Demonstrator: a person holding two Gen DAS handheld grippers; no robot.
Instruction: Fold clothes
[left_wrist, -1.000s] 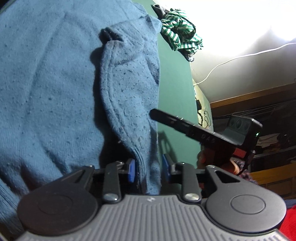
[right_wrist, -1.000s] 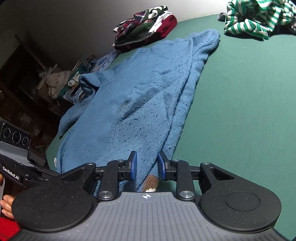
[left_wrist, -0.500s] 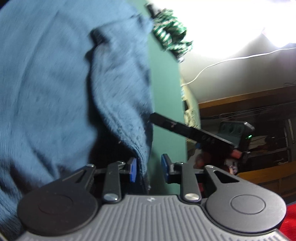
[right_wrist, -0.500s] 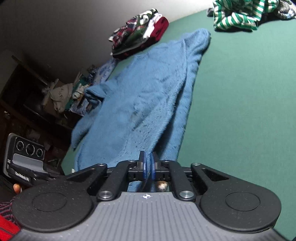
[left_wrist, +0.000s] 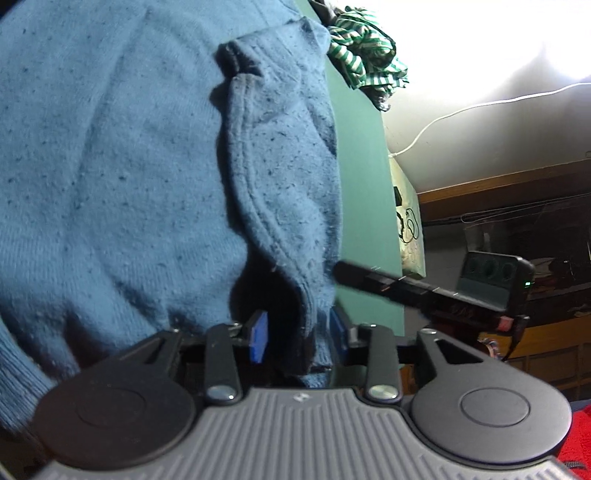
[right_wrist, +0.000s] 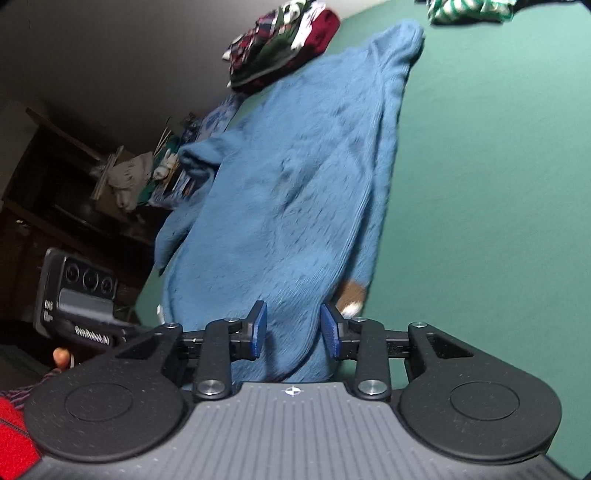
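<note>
While both sets of jaws are opening around the blue sweater (right_wrist: 295, 206) hem at the green table's (right_wrist: 498, 221) near edge, let your left gripper (left_wrist: 297, 334) and right gripper (right_wrist: 293, 330) release fully before withdrawing.

both grippers (left_wrist: 299, 334) (right_wrist: 293, 332) angled downward, fingers opening, pads apart

A blue knitted sweater (left_wrist: 122, 177) lies across a green surface (left_wrist: 364, 177), one sleeve (left_wrist: 288, 184) folded over its body. The left gripper (left_wrist: 299, 334) has its jaws opening, the sleeve's cuff hanging between the blue pads (left_wrist: 259, 336) without being pinched. To the right, the right gripper (left_wrist: 436, 291) reaches in. A green-and-white striped garment (left_wrist: 365, 55) sits far off.
</note>
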